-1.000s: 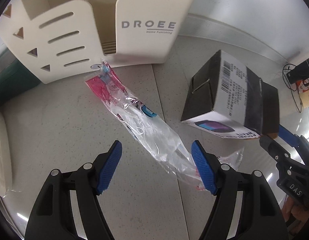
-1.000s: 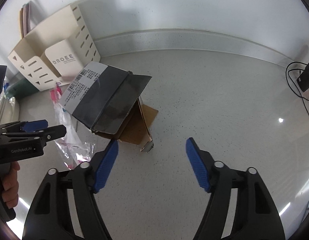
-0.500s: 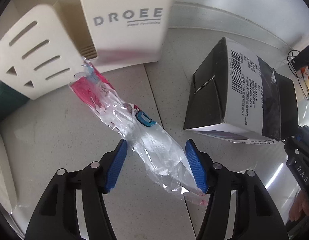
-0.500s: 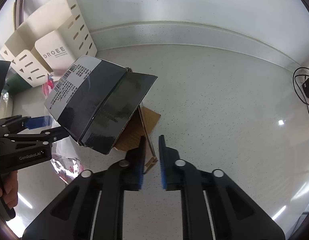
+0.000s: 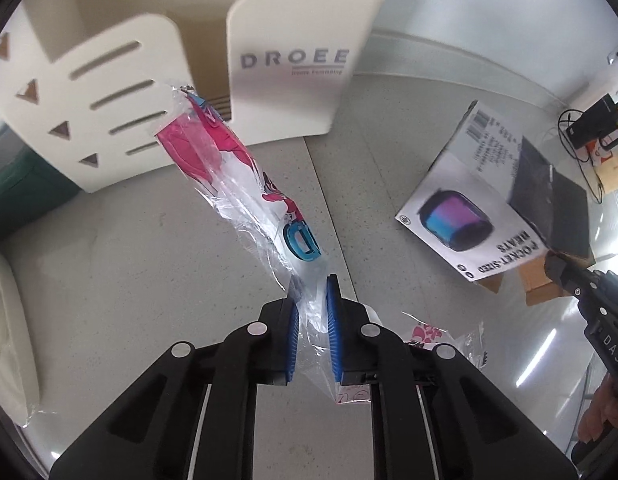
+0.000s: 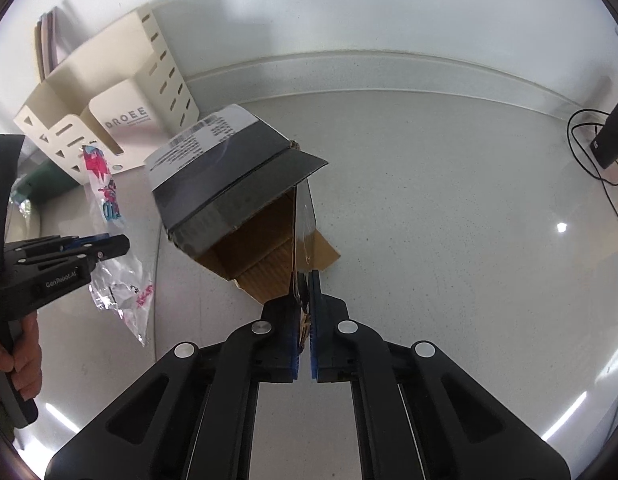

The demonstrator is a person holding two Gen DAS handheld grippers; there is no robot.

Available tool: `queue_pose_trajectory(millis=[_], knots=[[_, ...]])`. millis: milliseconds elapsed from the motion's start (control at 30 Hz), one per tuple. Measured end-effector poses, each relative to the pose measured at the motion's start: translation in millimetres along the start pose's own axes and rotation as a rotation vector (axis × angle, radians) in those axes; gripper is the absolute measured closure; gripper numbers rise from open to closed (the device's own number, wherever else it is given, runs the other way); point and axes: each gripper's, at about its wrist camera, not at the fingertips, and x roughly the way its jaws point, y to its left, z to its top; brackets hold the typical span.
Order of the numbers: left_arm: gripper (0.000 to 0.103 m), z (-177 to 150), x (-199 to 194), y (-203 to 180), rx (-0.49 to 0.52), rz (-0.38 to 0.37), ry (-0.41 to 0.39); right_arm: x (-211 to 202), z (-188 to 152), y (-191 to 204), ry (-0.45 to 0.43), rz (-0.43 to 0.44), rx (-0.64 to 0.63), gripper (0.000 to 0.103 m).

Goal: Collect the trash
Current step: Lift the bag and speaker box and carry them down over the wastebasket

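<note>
- My left claw is closed on the clear plastic wrapper; its blue pads pinch the crumpled film near the lower end.
- A short tail of the wrapper hangs out behind and to the right of the pads, and the long part with pink and blue print stretches forward and up, lifted off the grey table.
- My right claw is clamped on the edge of an open flap of the speaker box, its pads nearly together with the thin card between them.
- The box is tilted, its brown open inside facing my right camera and its black top with the white barcode label turned away; only its lower flap seems to touch the table.
- From the left camera the box's white face shows a printed speaker and the words "POCKET-SIZED BEATS".
- Beyond the wrapper's far tip stands a cream file holder marked DROEE, against the white wall.
- At the far right edge, black cables lie on the table.
</note>
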Motion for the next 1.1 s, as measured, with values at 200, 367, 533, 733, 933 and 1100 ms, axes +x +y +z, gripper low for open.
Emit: queue_pose_trajectory(millis=[200, 367, 533, 733, 933, 1100], knots=[[0.092, -11, -39, 6, -0.004, -0.017, -0.049, -31, -11, 6, -0.022, -0.020, -0.016, 0.099], [0.092, -36, -68, 5, 0.014, -0.016, -0.091, -58, -24, 15, -0.043, -0.030, -0.033, 0.099], [0.093, -55, -96, -1, 0.047, 0.026, -0.133, -88, -40, 14, -0.079, -0.021, -0.026, 0.099], [0.094, -89, -133, -22, 0.045, 0.063, -0.184, -124, -66, 8, -0.131, 0.023, -0.050, 0.099], [0.094, -136, -168, -49, 0.042, 0.100, -0.228, -160, -106, -8, -0.182, 0.086, -0.086, 0.099], [0.094, -188, -195, -85, 0.004, 0.150, -0.264, -190, -149, -23, -0.218, 0.129, -0.131, 0.099]])
